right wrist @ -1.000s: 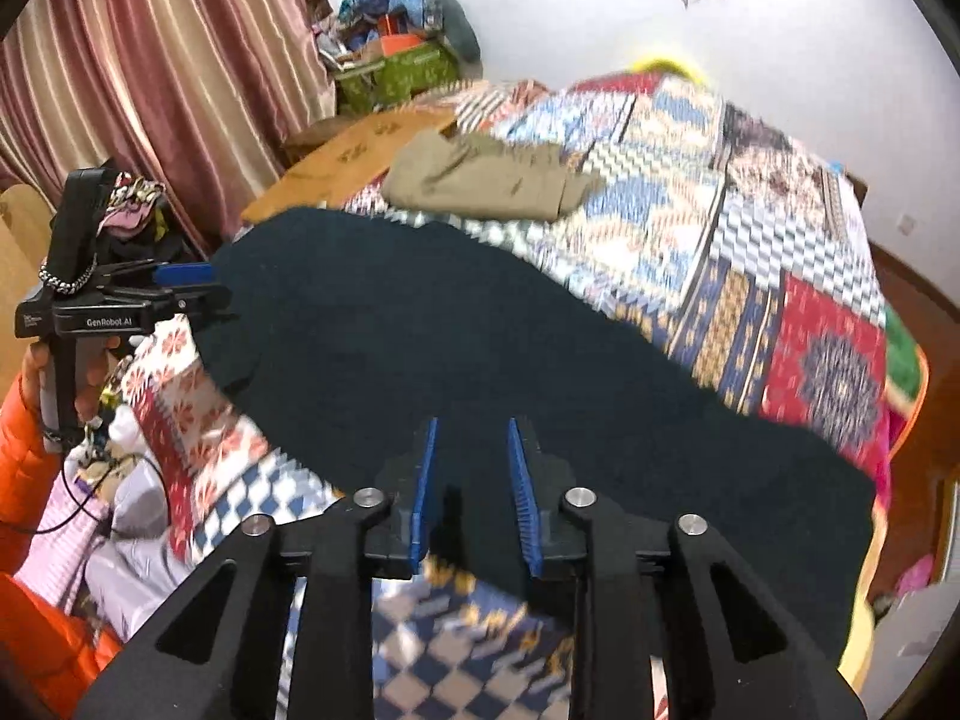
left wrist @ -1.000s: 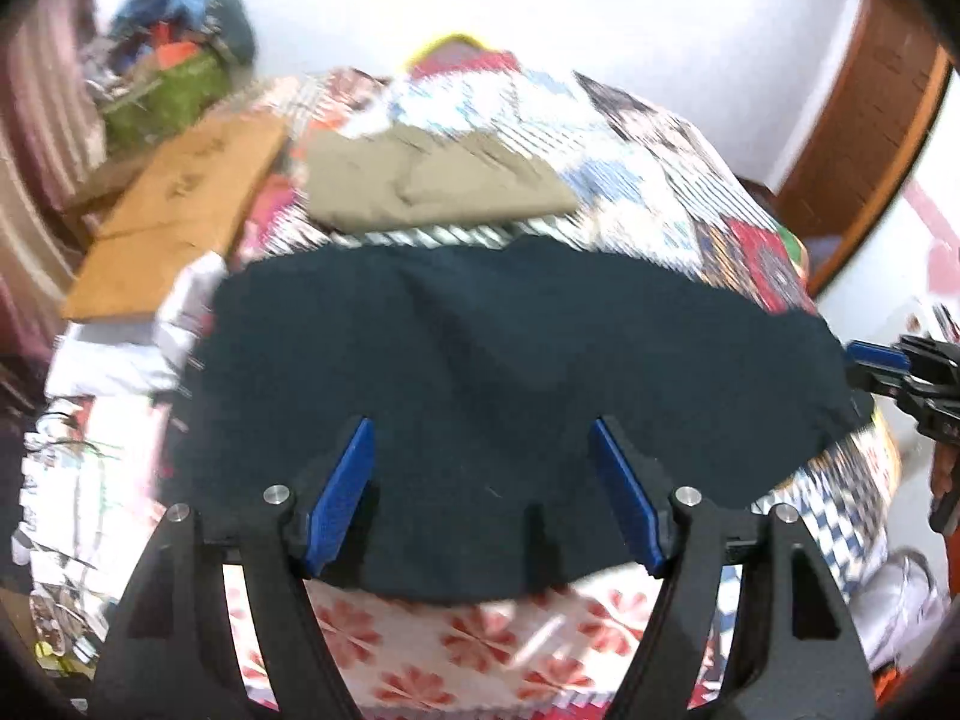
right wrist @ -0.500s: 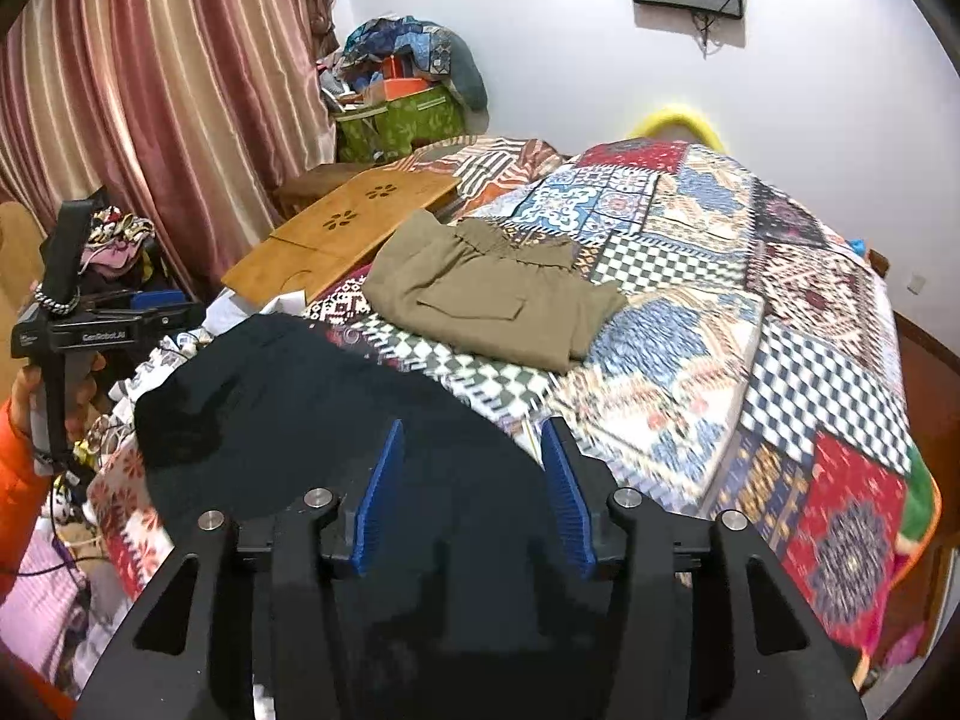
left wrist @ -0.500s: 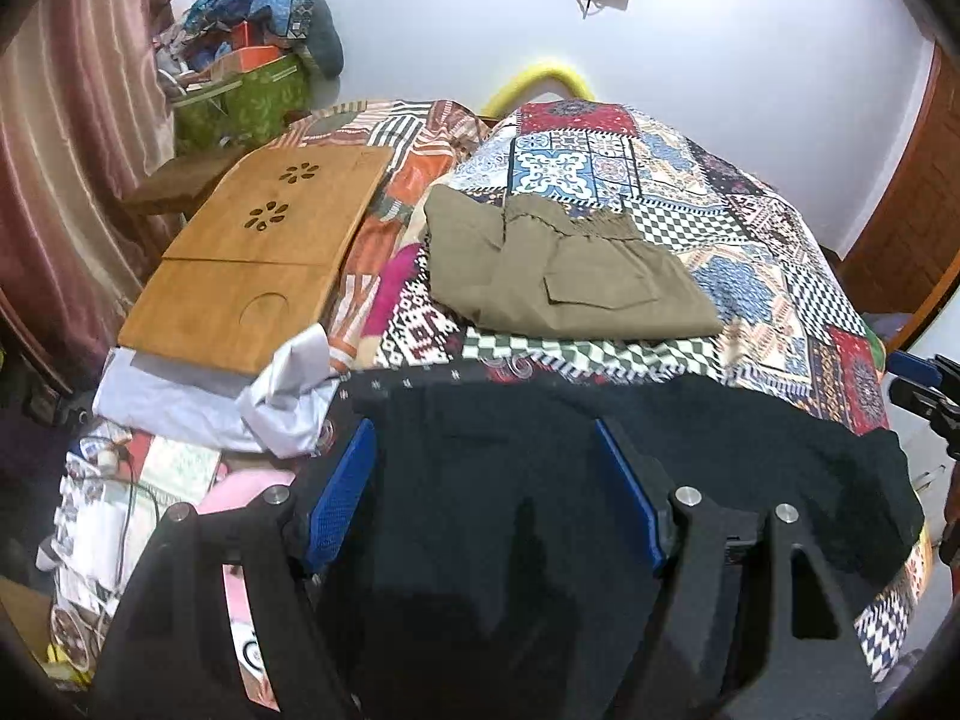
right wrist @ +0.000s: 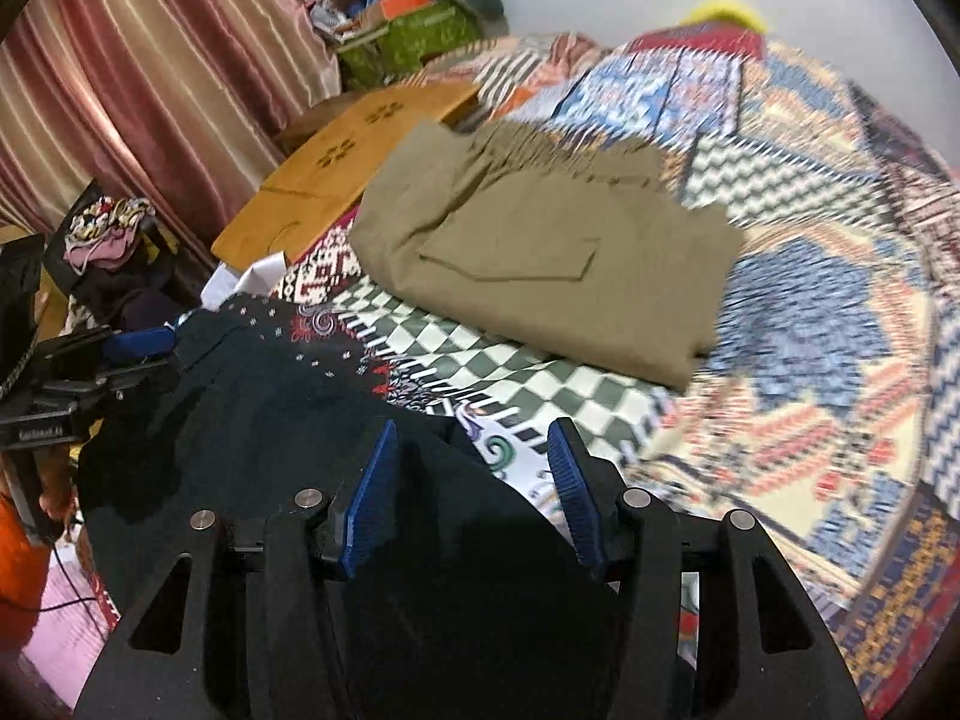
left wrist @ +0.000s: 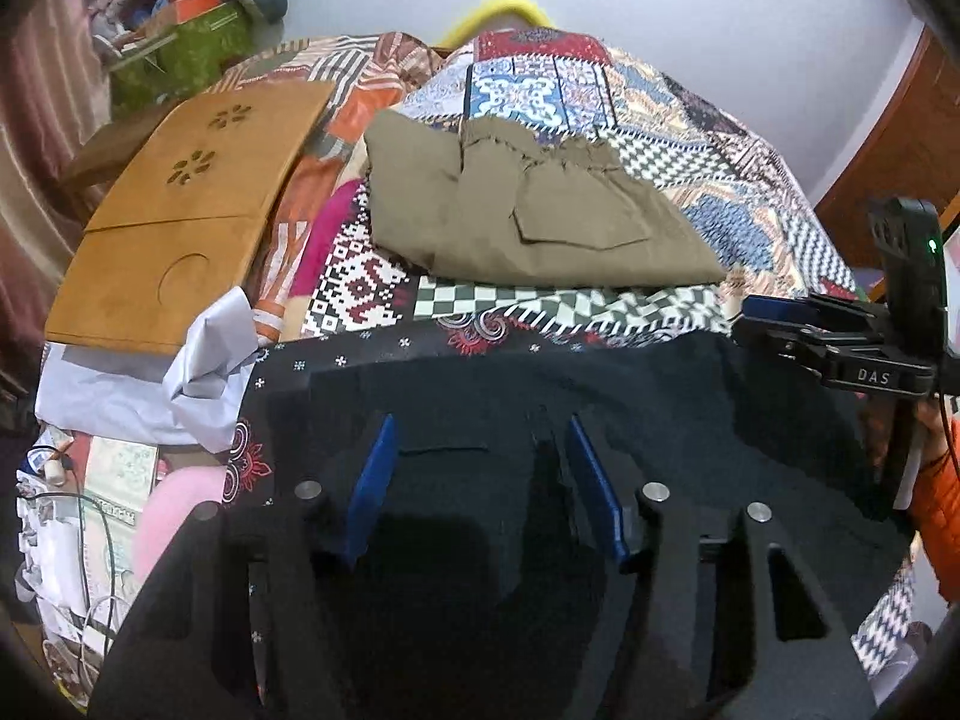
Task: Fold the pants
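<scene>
Dark navy pants [left wrist: 600,396] lie across the near edge of the bed. In the left wrist view my left gripper [left wrist: 480,426] hovers low over them. Its jaws are closing, with flat dark cloth under the gap and neither blue pad pressing on it. My right gripper [right wrist: 473,429] stands open over the right edge of the pants [right wrist: 288,420], with dark cloth by its left pad and patterned cover by its right. Each view shows the other gripper at the pants' end: right gripper [left wrist: 780,324], left gripper [right wrist: 120,348].
Folded khaki pants [left wrist: 528,210] lie just beyond on the patchwork bed cover [left wrist: 738,198]. A wooden lap tray [left wrist: 180,222] and white paper [left wrist: 198,360] sit at the left. Striped curtains [right wrist: 150,90] and a green bag [right wrist: 414,36] stand behind. An orange sleeve [left wrist: 936,504] shows at the right.
Both grippers have moved forward and down over the bed, so the khaki pants loom closer. The dark pants now look shorter across. Right jaws spread wider; left jaws drew narrower.
</scene>
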`<state>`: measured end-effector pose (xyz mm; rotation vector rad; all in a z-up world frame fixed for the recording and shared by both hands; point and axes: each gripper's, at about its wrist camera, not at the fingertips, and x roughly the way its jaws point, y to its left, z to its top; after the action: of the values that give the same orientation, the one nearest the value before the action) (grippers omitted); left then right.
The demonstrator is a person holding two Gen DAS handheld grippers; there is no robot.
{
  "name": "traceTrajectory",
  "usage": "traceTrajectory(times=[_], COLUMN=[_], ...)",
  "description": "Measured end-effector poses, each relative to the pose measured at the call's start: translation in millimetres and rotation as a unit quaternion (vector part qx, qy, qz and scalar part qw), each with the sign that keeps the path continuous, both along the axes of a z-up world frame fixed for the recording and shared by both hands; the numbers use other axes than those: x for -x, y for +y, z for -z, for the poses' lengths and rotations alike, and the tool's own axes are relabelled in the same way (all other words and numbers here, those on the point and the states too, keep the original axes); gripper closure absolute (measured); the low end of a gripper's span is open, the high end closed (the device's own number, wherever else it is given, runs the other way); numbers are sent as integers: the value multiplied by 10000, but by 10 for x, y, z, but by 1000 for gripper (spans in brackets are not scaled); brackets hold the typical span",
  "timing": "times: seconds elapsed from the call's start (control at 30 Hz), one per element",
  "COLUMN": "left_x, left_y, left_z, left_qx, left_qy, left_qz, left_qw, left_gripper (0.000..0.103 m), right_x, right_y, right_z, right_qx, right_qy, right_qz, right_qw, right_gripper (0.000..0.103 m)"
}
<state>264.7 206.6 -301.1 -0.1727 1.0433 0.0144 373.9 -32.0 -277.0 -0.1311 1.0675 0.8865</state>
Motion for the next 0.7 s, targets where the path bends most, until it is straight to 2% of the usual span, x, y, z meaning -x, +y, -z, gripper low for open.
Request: traceTrajectory(times=[0.1,0.27,0.33,0.4,0.57,0.7], left_x=[9,90,127,147,167,157], left_y=[50,160,178,187,194,238], left_z=[89,180,192,216,253,292], left_qx=[-20,63,88,97,-79,-27], left_qy=[61,47,23,48,19,10], left_qz=[-55,-198,-246,-285,-403,-455], left_qw=[10000,9998,9997,9995,9992,9990], left_gripper=[49,55,57,58,58,55], right_x=[1,62,65,79,87,113], right_y=[133,253,273,277,300,302], right_z=[98,173,175,176,144,98], right_qx=[13,55,51,24,-47,37], right_qy=[264,584,603,567,193,-204], right_qz=[-268,-594,-605,-582,-413,-341], right_qw=[9993,9965,9963,9967,9990,9992], right_gripper=[55,79,83,91,95,96])
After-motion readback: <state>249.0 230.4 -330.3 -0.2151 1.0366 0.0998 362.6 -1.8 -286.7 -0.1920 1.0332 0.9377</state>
